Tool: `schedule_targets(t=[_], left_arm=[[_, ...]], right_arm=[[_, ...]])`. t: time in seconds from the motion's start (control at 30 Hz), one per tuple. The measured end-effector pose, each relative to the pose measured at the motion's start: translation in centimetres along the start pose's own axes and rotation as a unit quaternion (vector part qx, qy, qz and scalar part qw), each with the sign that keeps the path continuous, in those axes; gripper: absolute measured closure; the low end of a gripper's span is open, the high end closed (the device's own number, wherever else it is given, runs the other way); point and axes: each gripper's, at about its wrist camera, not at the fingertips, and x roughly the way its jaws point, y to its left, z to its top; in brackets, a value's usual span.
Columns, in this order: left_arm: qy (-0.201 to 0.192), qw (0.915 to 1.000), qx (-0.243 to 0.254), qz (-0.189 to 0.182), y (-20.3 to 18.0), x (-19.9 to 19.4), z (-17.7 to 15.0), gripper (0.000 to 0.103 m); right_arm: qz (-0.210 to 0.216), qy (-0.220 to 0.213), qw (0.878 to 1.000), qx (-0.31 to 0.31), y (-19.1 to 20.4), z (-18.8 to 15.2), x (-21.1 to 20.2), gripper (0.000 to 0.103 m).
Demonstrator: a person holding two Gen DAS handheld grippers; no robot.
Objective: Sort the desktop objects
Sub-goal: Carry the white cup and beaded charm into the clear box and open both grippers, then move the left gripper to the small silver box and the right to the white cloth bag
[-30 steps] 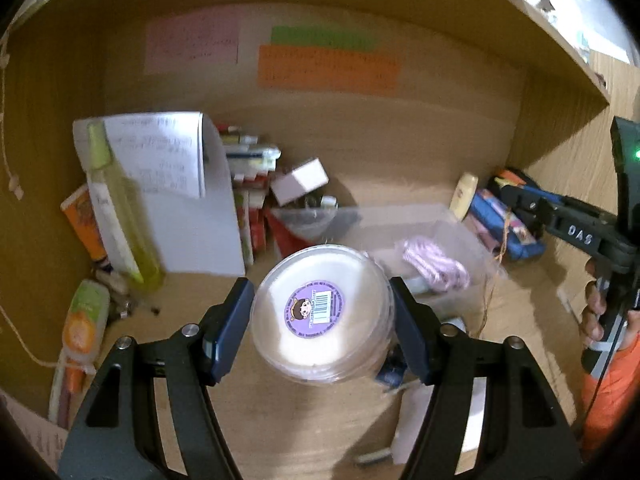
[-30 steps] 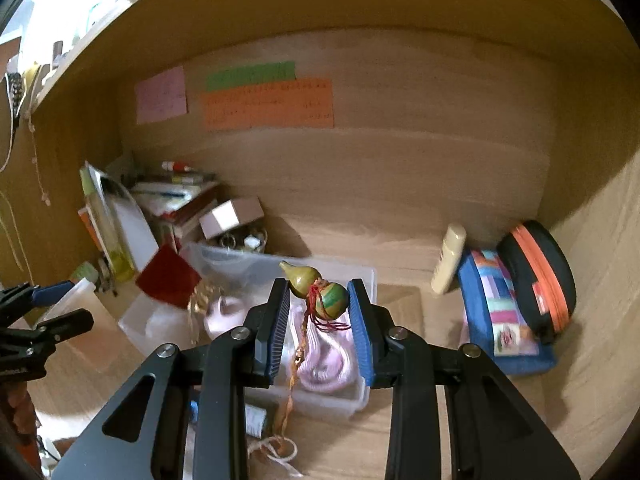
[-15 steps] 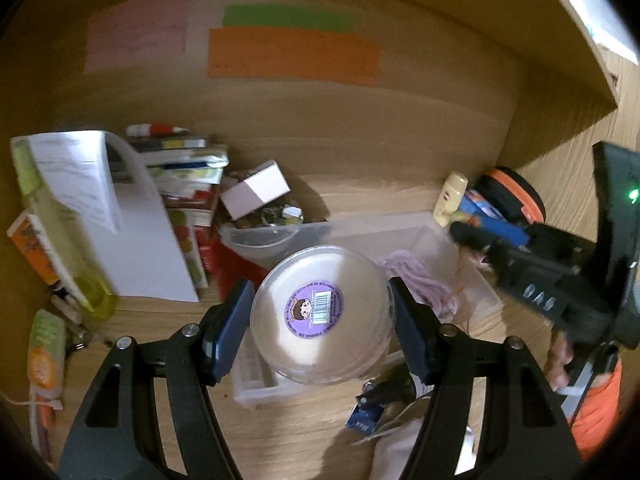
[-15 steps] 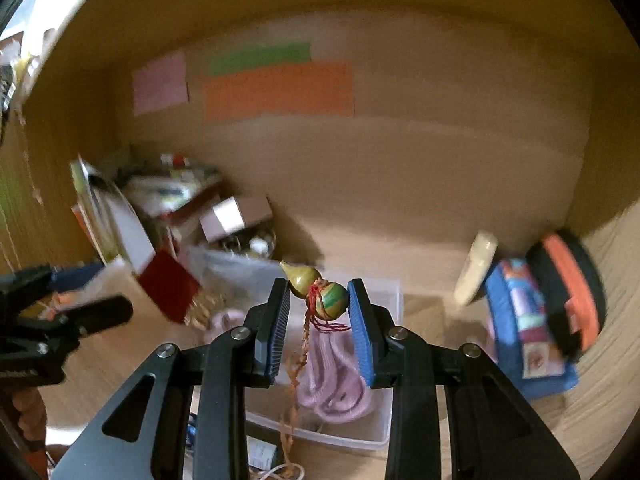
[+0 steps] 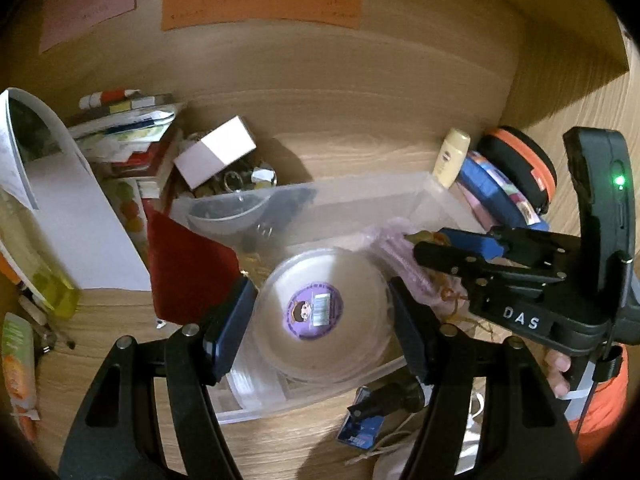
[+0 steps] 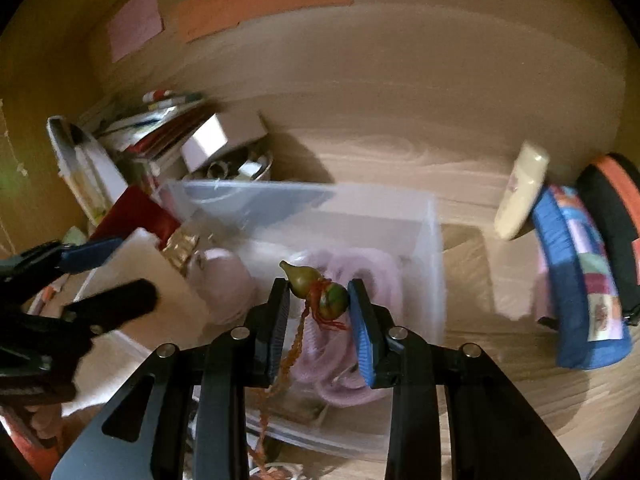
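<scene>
Left claw: the left claw is spread wide and clamped on a round translucent plastic tub with a purple barcode sticker, one blue pad pressing each side of it.
Round tub: held just above the near-left part of the clear plastic storage bin; whether it touches the bin floor cannot be told.
Right claw: the right claw is nearly closed and grips a small green-and-brown gourd charm between its blue pads.
Gourd charm: its pointed tip sticks out past the left pad; a red-brown braided cord hangs down from it between the fingers, over the bin.
Clear bin: sits on the wooden worktop, in the middle of the scene; a coiled pale pink cable lies inside on its right side, under the right claw.
Left of bin: a red card leans against it, with a stack of books and papers and a white box farther back.
Right of bin: a cream tube stands beside a blue patchwork pouch and a black case with an orange rim.
Back wall: pink, green and orange paper notes are stuck on it.
</scene>
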Motion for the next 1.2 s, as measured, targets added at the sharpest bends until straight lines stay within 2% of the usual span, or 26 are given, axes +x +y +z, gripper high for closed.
schedule_targets(t=[0.23,0.33,0.5,0.57,0.7,0.77,0.87,0.93,1.2], left_arm=[[-0.002,0.9998,0.019,0.005,-0.7,0.1,-0.3,0.036],[0.003,0.9995,0.03,0.001,-0.8,0.1,-0.3,0.035],[-0.011,0.9995,0.028,0.009,-0.7,-0.4,-0.3,0.03],[-0.017,0.9996,0.023,0.008,-0.4,-0.8,-0.2,0.029],[-0.035,0.9991,0.022,0.008,-0.3,-1.8,0.0,0.028],[-0.043,0.9988,0.021,0.013,-0.2,-2.5,0.1,0.022],[-0.05,0.9985,0.016,0.013,-0.1,-3.7,0.3,0.015],[-0.053,0.9984,0.017,0.012,0.0,-4.6,0.3,0.01],[-0.058,0.9975,0.02,0.034,1.2,-7.7,-1.2,0.006]], right_arm=[[0.023,0.024,0.999,-0.032,1.5,-0.4,1.1,0.076],[0.014,0.023,0.999,-0.029,1.4,-0.5,1.4,0.076],[-0.006,0.016,0.999,-0.034,1.5,-0.6,1.3,0.073],[-0.015,0.013,0.999,-0.035,1.5,-0.5,1.2,0.061],[-0.011,0.007,0.999,-0.046,2.0,-0.5,0.8,0.046],[-0.016,-0.003,0.998,-0.058,2.4,-0.3,0.1,0.035],[-0.025,-0.023,0.997,-0.063,2.6,0.1,-1.3,0.026],[-0.033,-0.038,0.997,-0.063,2.6,0.4,-2.6,0.021],[-0.041,-0.061,0.996,-0.043,2.2,0.1,-6.8,0.011]])
